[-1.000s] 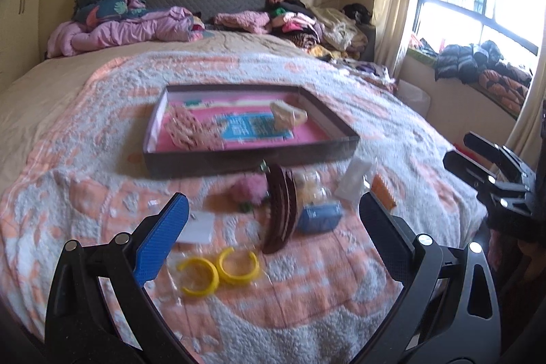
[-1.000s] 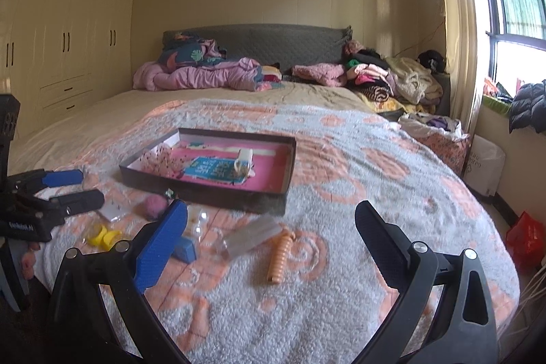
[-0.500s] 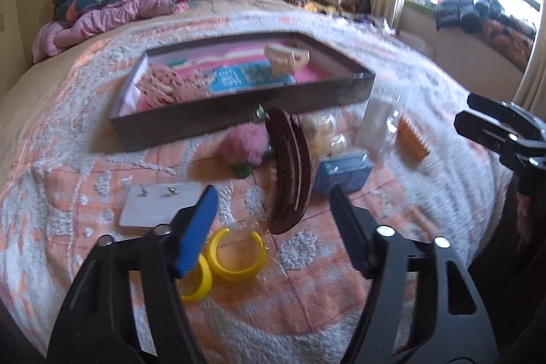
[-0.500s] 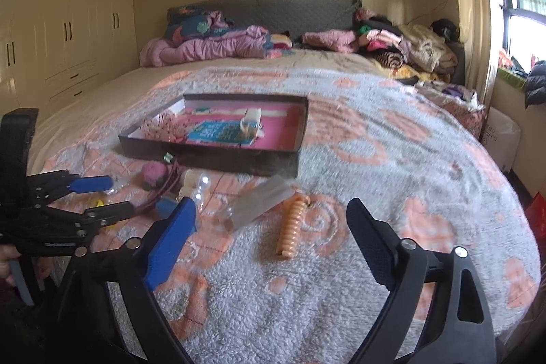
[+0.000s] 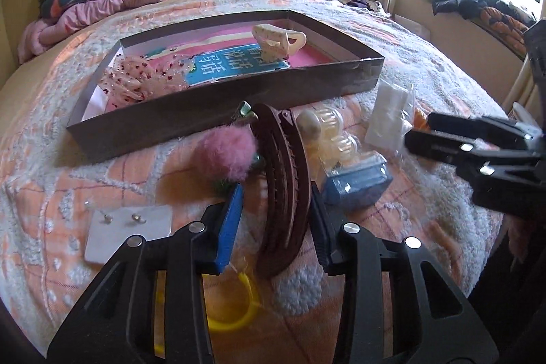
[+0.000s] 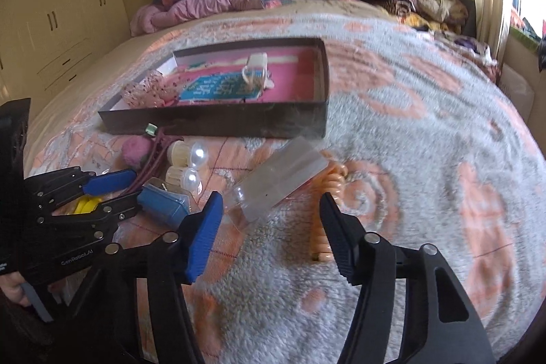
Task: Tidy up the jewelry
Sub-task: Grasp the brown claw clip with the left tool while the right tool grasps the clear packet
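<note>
Right now the brown hair claw (image 5: pixel 283 179) lies on the bedspread (image 5: pixel 426 193), just near of the dark tray (image 5: pixel 218 111), and the left gripper (image 5: pixel 274 220) has its jaws narrowed around the claw's near end, one finger each side; whether they press it, nobody can tell. Left of the claw sits a pink pom-pom (image 5: pixel 225 152); right of it, a blue box (image 5: pixel 355 185). Over on the right, the right gripper (image 6: pixel 269 227) hovers with jaws wide above a clear packet (image 6: pixel 283 176) and an orange coil tie (image 6: pixel 324 210).
</note>
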Demonstrator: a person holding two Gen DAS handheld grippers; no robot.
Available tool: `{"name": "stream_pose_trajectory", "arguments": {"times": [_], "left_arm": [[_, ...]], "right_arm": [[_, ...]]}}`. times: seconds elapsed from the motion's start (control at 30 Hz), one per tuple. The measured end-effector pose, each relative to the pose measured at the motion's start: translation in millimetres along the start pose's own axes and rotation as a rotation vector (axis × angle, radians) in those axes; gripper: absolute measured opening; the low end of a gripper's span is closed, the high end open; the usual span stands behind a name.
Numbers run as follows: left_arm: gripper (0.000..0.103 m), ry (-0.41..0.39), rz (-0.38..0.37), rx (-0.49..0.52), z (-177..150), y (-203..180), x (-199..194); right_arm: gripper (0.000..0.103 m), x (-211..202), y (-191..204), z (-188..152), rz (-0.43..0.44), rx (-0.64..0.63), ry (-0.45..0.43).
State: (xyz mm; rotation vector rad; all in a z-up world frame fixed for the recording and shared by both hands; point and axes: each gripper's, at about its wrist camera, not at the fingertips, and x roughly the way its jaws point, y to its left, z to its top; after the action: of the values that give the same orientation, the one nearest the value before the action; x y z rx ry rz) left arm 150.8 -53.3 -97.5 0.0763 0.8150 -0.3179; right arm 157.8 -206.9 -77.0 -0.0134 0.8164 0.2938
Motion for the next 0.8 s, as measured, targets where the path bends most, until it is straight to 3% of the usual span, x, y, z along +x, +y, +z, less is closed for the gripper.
{"name": "stream_pose_trajectory", "arguments": {"times": [0.13, 0.3, 0.47, 0.63, 0.8], "left_arm": [[0.007, 0.008, -0.020, -0.028, -0.2, 5.2, 1.6], [0.005, -0.012, -0.063, -0.051, -2.4, 10.8, -5.7], [0.005, -0.056, -0.084, -0.061, -3.1, 13.9, -21.0], [0.005, -0.101, -0.102, -0.072, -2.1, 14.4, -40.3], [0.005, -0.135, -0.114, -0.066, 2.4, 11.9, -52.7]], "right_arm": [[0.051, 9.5, 1.0, 5.4, -0.007, 0.036, 0.032], [0.049, 21.1, 0.5, 12.3, -0.008, 0.077, 0.047], [0.031, 28.0, 0.1, 21.4, 0.012, 0.103, 0.032], [0.023, 18.1, 5.0, 24.8, 0.035, 0.078, -0.024], [0.021, -1.8, 8.5, 24.0, 0.031, 0.037, -0.091]]}}
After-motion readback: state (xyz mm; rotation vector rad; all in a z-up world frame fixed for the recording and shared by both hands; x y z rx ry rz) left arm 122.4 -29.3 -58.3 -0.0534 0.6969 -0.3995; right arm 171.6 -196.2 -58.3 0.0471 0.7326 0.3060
